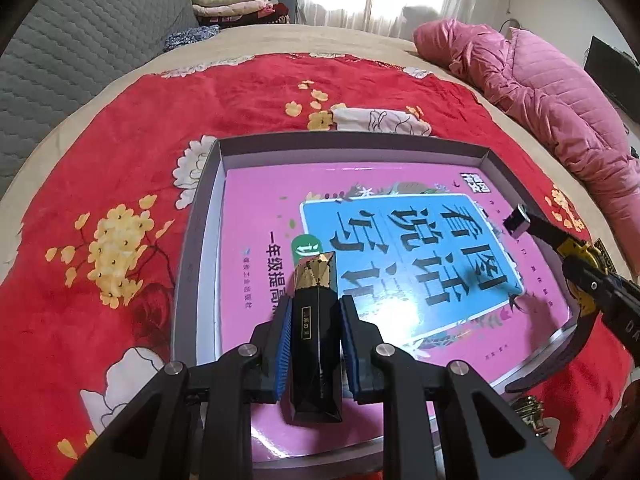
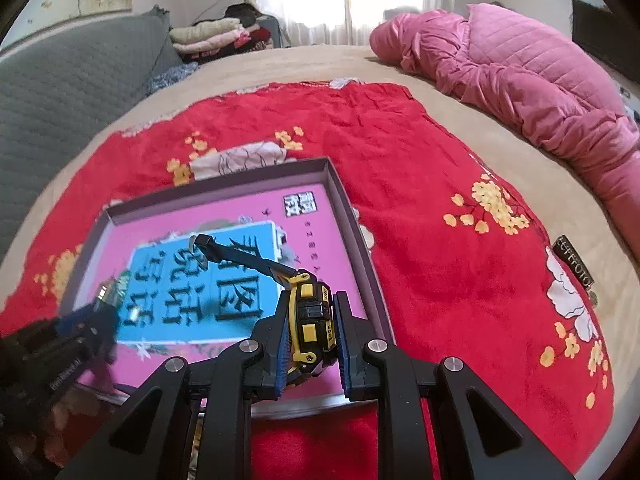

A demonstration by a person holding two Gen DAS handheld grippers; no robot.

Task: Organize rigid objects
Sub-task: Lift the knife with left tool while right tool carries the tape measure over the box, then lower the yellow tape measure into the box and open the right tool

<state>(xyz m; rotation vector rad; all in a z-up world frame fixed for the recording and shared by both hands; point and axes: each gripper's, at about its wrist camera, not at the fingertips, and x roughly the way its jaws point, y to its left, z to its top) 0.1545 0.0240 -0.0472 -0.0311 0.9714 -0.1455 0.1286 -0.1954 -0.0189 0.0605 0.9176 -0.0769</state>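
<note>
My left gripper (image 1: 316, 308) is shut on a black faceted case with a gold top (image 1: 316, 360), held upright over the near left part of a pink book (image 1: 256, 208). The book lies in a shallow grey tray (image 1: 352, 140) on a red floral blanket (image 1: 120, 160). My right gripper (image 2: 314, 304) is shut on a yellow-and-black tape measure (image 2: 310, 320); its dark tape sticks out over the book (image 2: 312, 216) to a metal end hook (image 2: 198, 242). In the left wrist view that gripper (image 1: 592, 284) hangs over the tray's right side. In the right wrist view the left gripper (image 2: 100, 308) is blurred.
A folded floral cloth (image 1: 380, 120) lies just behind the tray (image 2: 344, 208). A pink quilted jacket (image 1: 540, 92) runs along the bed's right edge. Grey quilted padding (image 1: 80, 40) is at the left, with folded clothes (image 1: 236, 4) at the back. A black tag (image 2: 576, 264) lies on the blanket at right.
</note>
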